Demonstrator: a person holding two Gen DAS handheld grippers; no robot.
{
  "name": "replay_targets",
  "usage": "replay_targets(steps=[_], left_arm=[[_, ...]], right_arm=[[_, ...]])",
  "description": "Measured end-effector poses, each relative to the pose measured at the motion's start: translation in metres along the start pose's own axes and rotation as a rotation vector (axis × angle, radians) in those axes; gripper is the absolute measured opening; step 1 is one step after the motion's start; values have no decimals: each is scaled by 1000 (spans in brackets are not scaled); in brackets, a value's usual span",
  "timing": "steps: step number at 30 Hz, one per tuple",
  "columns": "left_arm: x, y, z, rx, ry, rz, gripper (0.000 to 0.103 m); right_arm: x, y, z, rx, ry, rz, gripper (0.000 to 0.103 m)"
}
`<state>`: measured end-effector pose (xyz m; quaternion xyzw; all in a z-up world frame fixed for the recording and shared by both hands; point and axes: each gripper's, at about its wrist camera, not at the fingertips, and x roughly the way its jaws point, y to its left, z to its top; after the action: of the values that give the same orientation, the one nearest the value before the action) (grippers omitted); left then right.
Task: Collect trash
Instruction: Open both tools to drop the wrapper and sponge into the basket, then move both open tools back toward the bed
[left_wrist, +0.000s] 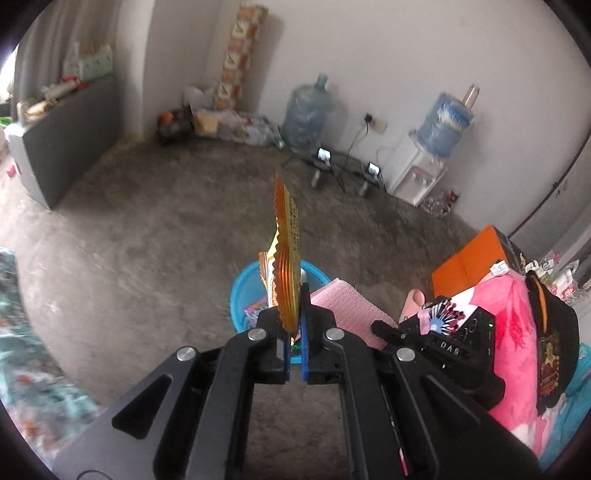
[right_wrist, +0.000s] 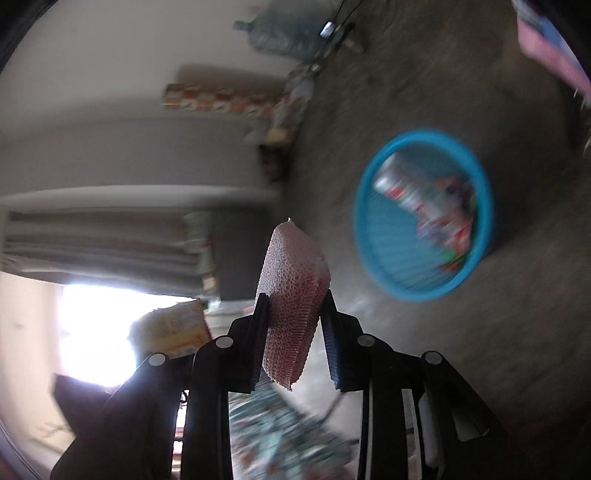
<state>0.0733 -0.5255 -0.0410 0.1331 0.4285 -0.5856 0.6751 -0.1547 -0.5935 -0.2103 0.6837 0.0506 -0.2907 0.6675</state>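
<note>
Left wrist view: the left gripper (left_wrist: 294, 325) is pinching a thin gold wrapper (left_wrist: 286, 258) by its lower edge, jaws nearly together; it is looking light and floppy. Beyond it, the blue basket (left_wrist: 240, 291) is sitting on the floor. The right gripper (right_wrist: 295, 332) is clamping soft pink foam (right_wrist: 291, 288), jaws partly apart, short of the basket.

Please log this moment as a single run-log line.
left gripper: shut on orange wrapper | right gripper: shut on pink foam sheet | blue basket: holds trash
</note>
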Motion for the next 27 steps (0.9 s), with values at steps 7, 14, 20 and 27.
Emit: replay_targets(steps=[7,14,20,27], left_arm=[[91,-13,5,-6,73,18,11],[153,-14,-9,-32,177,124,76],[120,-18,-11,-11,114,104,79],[52,-31,2,9,18,75,81]], right_arm=[[35,-21,15,-70,-41,-175,31],[81,-80,37,-74,58,-460,47],[54,-87,27,-58,-31,-448,51],[34,-26,5,-199,-90,-450,54]])
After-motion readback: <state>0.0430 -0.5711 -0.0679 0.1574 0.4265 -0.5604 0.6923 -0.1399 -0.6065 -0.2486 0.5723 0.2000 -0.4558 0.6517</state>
